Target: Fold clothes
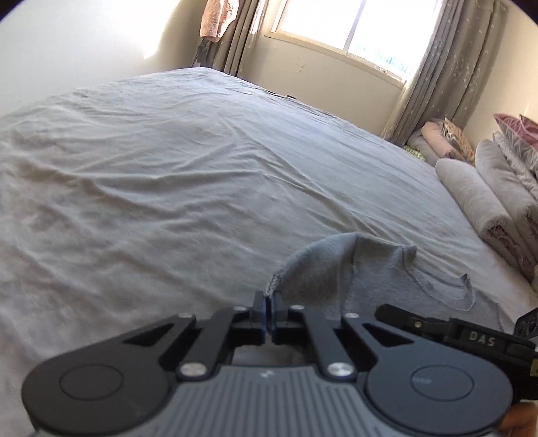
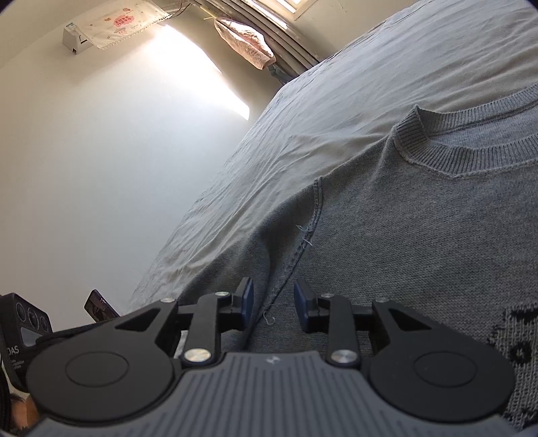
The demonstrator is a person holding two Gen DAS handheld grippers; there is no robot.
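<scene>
Both jaws at sweater [image 2: 420,235] shoulder.

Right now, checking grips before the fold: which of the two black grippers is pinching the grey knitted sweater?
The left gripper: shut on the grey knitted sweater's raised edge. The right gripper is open.

A wide bed [image 1: 168,161] under a wrinkled pale grey sheet [image 2: 386,67] fills the room. Behind it a window [image 1: 353,27] glows with daylight, flanked by grey-beige patterned curtains [image 1: 447,74]. A pink cloth [image 1: 215,20] hangs near the left curtain. Sunlight throws a bright patch [image 2: 188,64] on the plain cream wall [image 2: 84,168]. Folded blankets and pillows [image 1: 487,195] are stacked along the bed's right edge.
</scene>
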